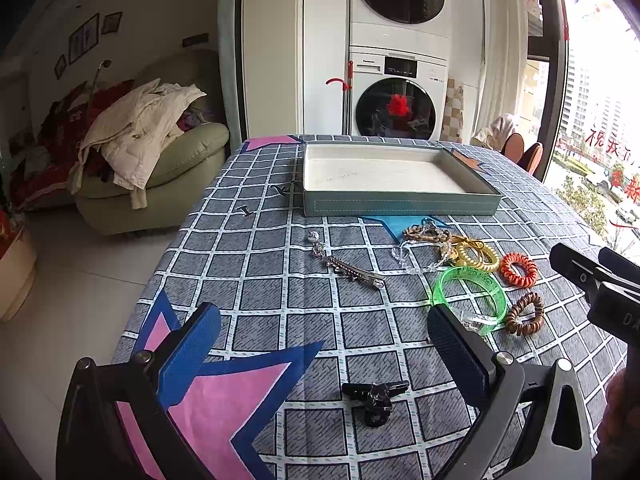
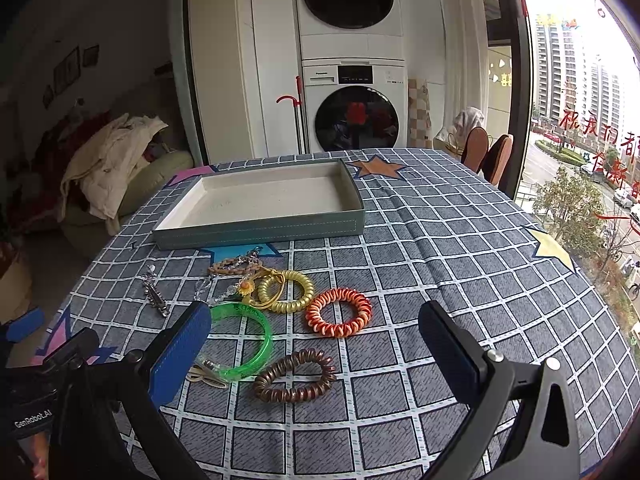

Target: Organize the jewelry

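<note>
Both claws wide, empty. Right claw (image 2: 316, 344) over brown coil tie (image 2: 295, 376): straddle ring, pinch, drop in tray (image 2: 260, 231) near counter's far edge.

left tongs (image 1: 324, 330) agape, right tongs (image 2: 316, 330) agape

left gripper (image 1: 324, 330): two black arms, each ending in a finger faced with a blue textured pad (image 1: 191, 350)
left screws: round silver screw heads (image 1: 505, 358) sit at the base of each finger
left frame: matte black, with a triangular cut-out on the right arm
right gripper (image 2: 314, 338): the same build, black arms, blue ribbed pads (image 2: 180, 354), silver screw heads
marking: white lettering "GenRobot.AI" (image 2: 33, 419) on a black housing, seen at the left edge of the right wrist view
</note>
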A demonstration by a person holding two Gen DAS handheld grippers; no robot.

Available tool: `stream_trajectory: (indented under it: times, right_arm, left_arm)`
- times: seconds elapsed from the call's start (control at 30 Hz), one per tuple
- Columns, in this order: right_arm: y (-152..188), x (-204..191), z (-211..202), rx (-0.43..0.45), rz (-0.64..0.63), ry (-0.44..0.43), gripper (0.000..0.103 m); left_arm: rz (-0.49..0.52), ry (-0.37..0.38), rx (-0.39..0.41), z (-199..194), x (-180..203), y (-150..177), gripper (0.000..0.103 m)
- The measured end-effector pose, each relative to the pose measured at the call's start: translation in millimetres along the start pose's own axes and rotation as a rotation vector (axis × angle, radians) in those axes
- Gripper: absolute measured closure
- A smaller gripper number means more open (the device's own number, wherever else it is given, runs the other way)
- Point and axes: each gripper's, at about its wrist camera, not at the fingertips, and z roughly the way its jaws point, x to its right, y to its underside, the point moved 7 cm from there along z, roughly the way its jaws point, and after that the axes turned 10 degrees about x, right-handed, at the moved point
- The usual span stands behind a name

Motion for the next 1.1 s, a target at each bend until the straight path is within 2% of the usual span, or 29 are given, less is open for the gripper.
stream_trajectory:
  times: [1.1]
  right_arm:
    - [-0.6,3.2,-2.8,0.014,0.016,-0.003,0.000]
  left_arm:
    - [0.009,0.012,-0.015,0.1,8.1,3.5,0.000]
